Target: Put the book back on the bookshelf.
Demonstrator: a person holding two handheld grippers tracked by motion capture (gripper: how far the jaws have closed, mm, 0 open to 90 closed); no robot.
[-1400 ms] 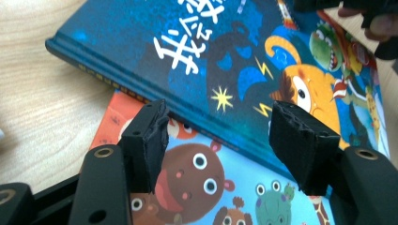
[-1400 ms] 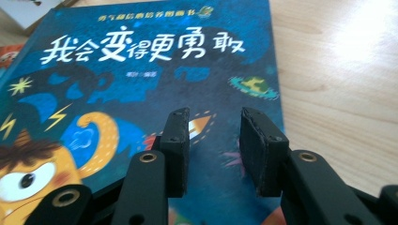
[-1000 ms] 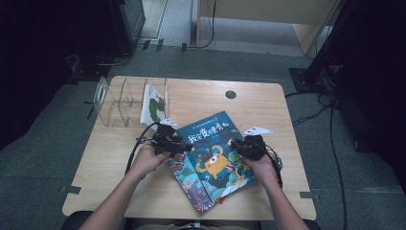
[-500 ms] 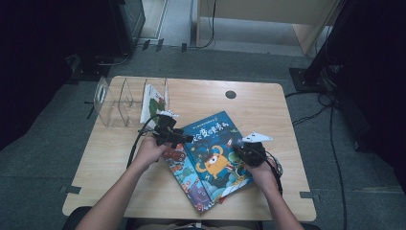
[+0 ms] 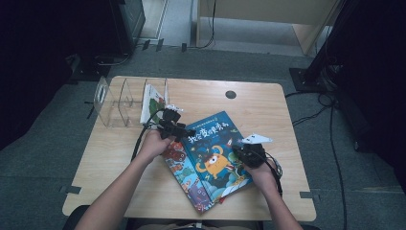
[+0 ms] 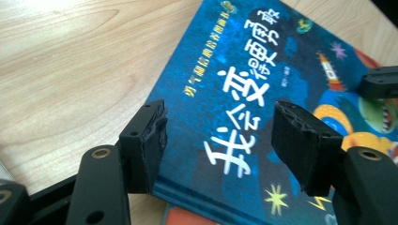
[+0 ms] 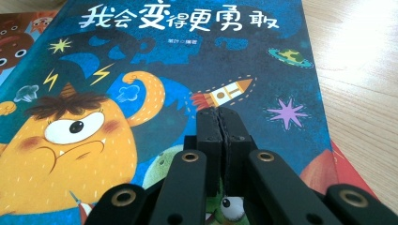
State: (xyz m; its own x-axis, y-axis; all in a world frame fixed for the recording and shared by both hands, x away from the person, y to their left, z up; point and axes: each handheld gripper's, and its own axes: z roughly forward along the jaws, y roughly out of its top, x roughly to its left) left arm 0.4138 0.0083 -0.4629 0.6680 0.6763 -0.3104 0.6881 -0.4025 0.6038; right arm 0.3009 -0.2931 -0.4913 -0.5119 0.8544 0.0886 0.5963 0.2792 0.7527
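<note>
The room around the bench (image 5: 268, 103) is looking dark. Bright light is glaring on the wood up close. Near tongs are looking blurry.

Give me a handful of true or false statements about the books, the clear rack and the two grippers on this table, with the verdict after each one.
1. The blue book lies flat on top of a red book. True.
2. The right gripper has its fingers spread wide. False: they are pressed together, with nothing between them, over the blue cover.
3. The left gripper is open at the blue book's corner. True.
4. The clear rack is full of books. False: one book stands at its right end and the other slots have none.
5. The blue cover shows a yellow one-eyed monster. True.
</note>
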